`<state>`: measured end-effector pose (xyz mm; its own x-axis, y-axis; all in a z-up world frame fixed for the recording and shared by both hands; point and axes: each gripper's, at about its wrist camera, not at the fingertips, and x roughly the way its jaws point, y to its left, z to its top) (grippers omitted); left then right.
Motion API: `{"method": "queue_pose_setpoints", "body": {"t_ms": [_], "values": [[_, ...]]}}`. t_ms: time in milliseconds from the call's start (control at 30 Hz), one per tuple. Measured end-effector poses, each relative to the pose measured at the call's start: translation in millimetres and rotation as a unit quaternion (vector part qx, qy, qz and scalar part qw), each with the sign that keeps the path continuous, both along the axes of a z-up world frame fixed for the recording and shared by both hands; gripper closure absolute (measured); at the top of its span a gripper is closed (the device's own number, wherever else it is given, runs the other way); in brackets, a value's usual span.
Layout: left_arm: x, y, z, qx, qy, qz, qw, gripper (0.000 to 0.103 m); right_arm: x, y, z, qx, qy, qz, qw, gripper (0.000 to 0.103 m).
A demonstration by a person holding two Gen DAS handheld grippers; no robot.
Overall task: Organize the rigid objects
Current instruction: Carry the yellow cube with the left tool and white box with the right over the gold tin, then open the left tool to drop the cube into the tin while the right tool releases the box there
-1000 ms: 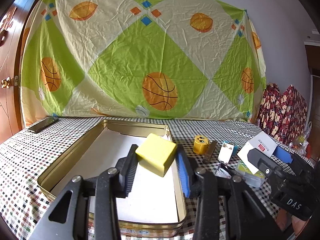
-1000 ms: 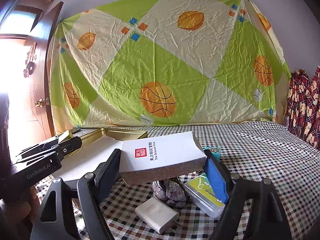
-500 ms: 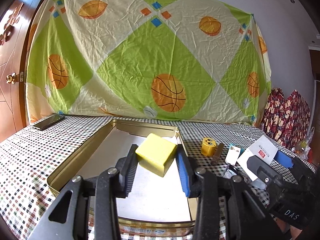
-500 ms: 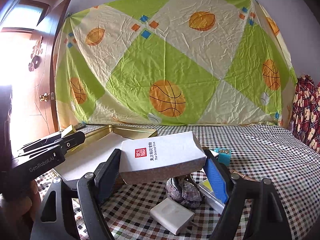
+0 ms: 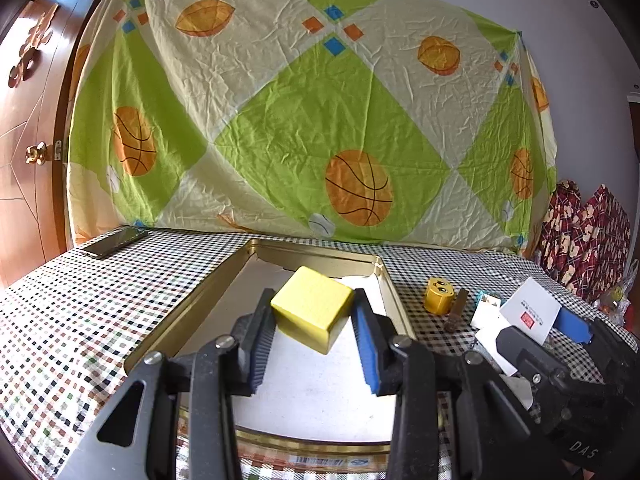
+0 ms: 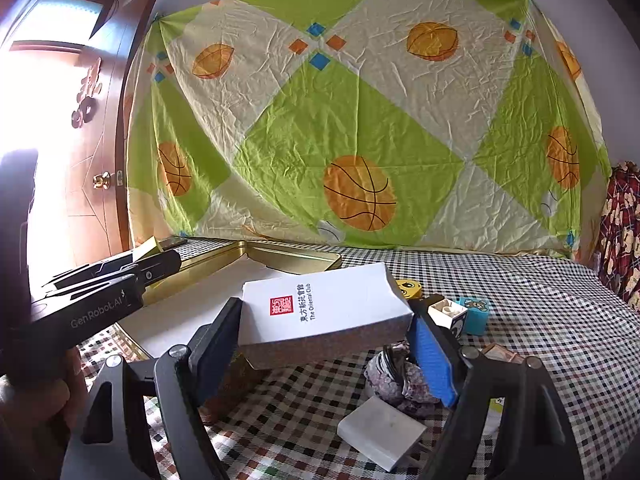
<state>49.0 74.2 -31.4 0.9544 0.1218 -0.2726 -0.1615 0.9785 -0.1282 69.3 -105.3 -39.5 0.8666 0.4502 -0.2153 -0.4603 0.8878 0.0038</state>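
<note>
The left gripper [image 5: 313, 322] is clamped on a yellow block [image 5: 311, 308], held tilted above the gold tin [image 5: 208, 292] (its floor lined white). The right gripper [image 6: 326, 334], spread wide, grips a white box [image 6: 324, 312] by its ends; a white charger [image 6: 380, 432] lies beneath, a grey pouch [image 6: 394, 380] beside its blue pad.
</note>
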Motion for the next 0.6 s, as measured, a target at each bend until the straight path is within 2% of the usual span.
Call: {"method": "queue_pose_setpoints", "body": {"t_ms": [333,600], "values": [[5,18,-1,-0.001,0.021,0.014,0.9997,0.066,2,21,3,-0.006,0.013,0.036,0.999,0.022],[21,40,-1,-0.021,0.061,0.007,0.9979,0.066,12,38,16,-0.008,0.038,0.071,0.997,0.022]]}}
